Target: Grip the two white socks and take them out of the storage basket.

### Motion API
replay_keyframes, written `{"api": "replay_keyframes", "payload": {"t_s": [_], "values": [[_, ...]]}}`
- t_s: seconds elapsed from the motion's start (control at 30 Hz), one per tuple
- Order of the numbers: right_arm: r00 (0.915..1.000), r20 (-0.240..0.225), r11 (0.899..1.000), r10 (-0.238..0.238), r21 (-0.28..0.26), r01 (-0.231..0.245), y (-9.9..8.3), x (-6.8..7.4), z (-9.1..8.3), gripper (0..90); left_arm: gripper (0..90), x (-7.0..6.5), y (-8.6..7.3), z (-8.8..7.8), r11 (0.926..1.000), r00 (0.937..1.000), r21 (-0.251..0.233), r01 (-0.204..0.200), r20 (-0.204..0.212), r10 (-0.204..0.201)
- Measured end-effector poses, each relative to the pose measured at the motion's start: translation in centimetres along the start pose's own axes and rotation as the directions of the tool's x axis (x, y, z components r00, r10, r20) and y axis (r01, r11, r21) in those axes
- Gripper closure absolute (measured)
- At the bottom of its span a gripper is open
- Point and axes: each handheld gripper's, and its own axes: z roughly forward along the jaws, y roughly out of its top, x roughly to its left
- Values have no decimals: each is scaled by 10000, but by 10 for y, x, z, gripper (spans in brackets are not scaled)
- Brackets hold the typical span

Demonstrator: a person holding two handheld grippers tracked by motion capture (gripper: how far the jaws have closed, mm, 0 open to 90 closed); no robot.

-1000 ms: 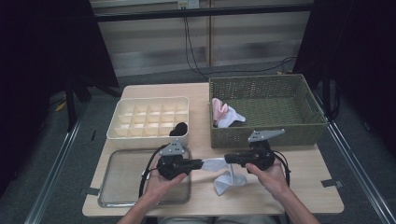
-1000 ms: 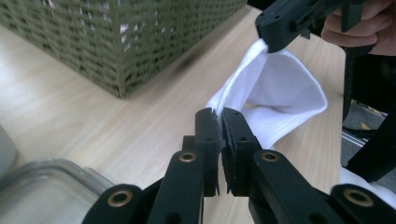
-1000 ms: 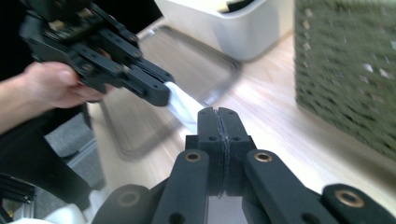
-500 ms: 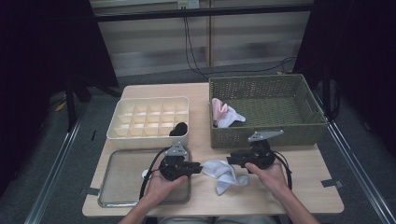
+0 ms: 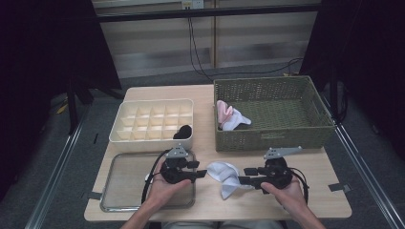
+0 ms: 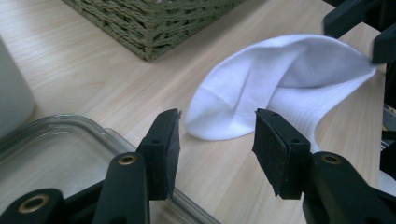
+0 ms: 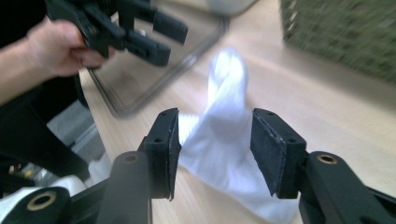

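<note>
A white sock (image 5: 224,177) lies crumpled on the wooden table between my two grippers. My left gripper (image 5: 203,173) points right at it, and its jaws have just been opening. In the left gripper view they (image 6: 217,140) stand apart with the sock's (image 6: 261,88) rounded end just beyond the pads, untouched. My right gripper (image 5: 242,177) points left, and its jaws have also just been opening. In the right gripper view it (image 7: 212,140) stands open, and the sock (image 7: 224,135) lies on the table beyond the gap, clear of both pads.
A clear tray (image 5: 119,186) sits under the left hand. Behind it is a cream divided box (image 5: 143,119) with a black item (image 5: 183,132) in one cell. A green wicker basket (image 5: 296,136) at the back right holds pink and white socks (image 5: 229,117).
Both grippers held the sock stretched between them; their jaws have opened and it has dropped flat onto the table. The right gripper has drawn back a little to the right.
</note>
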Motion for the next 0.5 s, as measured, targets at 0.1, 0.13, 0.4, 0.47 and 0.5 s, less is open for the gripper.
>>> {"api": "replay_keyframes", "payload": {"t_s": [0.1,0.13,0.4,0.47,0.5], "values": [[10000,52,9990,17,451,-19,-2,-4,15,608,508,-3,0,2,10000,9998,9,-92,147,92],[9999,115,9986,-63,528,57,-2,-5,20,628,507,-4,0,2,9998,9997,16,-178,174,178],[9984,547,9916,-169,1292,97,-1,-15,41,866,503,-18,0,15,9983,9968,279,-512,625,494],[9967,741,9886,-329,1489,215,-2,-18,42,866,504,-18,1,16,9985,9969,256,-487,627,471],[9960,794,9877,-417,1533,292,-1,-20,43,866,505,-17,1,17,9990,9976,213,-398,571,385]]}}
